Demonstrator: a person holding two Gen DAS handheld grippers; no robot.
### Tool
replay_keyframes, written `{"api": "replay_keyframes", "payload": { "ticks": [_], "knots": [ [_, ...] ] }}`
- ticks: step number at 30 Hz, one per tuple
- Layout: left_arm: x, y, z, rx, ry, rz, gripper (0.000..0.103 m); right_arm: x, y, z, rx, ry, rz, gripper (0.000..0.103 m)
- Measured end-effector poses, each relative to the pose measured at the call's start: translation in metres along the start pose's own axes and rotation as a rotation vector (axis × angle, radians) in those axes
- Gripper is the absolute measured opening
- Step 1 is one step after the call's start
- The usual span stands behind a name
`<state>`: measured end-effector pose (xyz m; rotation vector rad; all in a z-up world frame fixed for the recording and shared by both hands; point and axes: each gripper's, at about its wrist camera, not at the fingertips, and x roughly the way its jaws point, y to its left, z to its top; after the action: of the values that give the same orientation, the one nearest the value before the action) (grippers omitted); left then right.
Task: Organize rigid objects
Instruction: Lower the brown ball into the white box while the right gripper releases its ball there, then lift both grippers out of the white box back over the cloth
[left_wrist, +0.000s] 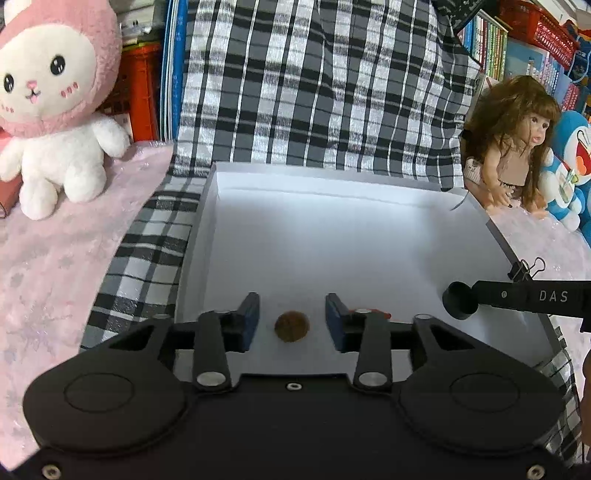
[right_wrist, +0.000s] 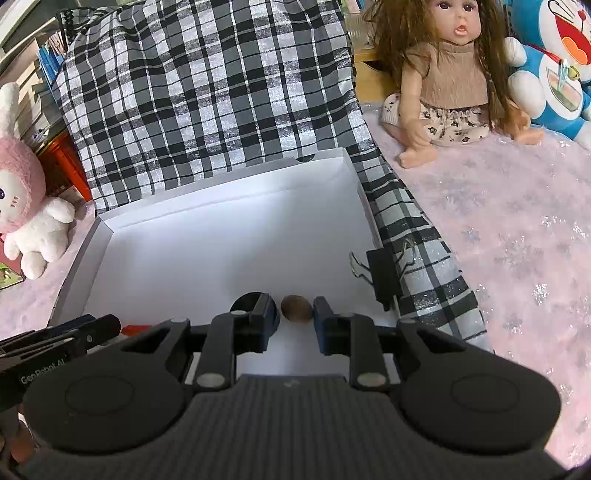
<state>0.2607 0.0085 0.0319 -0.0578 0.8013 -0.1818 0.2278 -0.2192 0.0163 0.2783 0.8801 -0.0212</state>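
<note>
Two grippers are low over the near edge of a white box (left_wrist: 332, 251) that sits on a checkered cloth (left_wrist: 295, 92). Going from left to right, a pink and white plush rabbit (left_wrist: 55, 110) sits on the pink cover (left_wrist: 55, 258) at the far left corner, well apart from the box. The left gripper (left_wrist: 292, 319) has its jaws spread, and a small brown round nut (left_wrist: 291, 326) lies on the box floor between them, touching neither finger. Just to the right of its right finger a small red thing (left_wrist: 384, 314) shows at the near edge of the box; it is too hidden to say what it is.

In the right wrist view the right gripper (right_wrist: 295, 314) is also spread, not pinching. The same nut (right_wrist: 295, 308) lies between its fingers, near the right finger; whether they touch I cannot tell. A black round cap (right_wrist: 247, 301) stands just behind its left finger. A black binder clip (right_wrist: 382, 275) is fixed on the right edge of the box. Beyond the far right corner a doll (right_wrist: 450, 74) with long brown hair sits on the pink cover, and a blue plush cat (right_wrist: 554, 62) is beside it at the far right.
</note>
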Motion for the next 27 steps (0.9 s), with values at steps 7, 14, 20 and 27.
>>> {"api": "replay_keyframes", "payload": {
  "ticks": [7, 14, 20, 27],
  "knots": [
    [-0.013, -0.005, 0.0, 0.03, -0.033, 0.007, 0.05, -0.008, -0.001, -0.001, -0.009, -0.006, 0.018, 0.046],
    [-0.037, -0.009, -0.011, 0.063, -0.074, -0.008, 0.061, -0.033, 0.003, -0.009, -0.078, -0.05, 0.045, 0.052],
    [-0.062, -0.011, -0.027, 0.051, -0.105, -0.061, 0.074, -0.06, 0.005, -0.025, -0.136, -0.093, 0.096, 0.061],
    [-0.095, -0.017, -0.055, 0.059, -0.157, -0.111, 0.08, -0.088, 0.001, -0.055, -0.175, -0.144, 0.149, 0.069]
  ]
}}
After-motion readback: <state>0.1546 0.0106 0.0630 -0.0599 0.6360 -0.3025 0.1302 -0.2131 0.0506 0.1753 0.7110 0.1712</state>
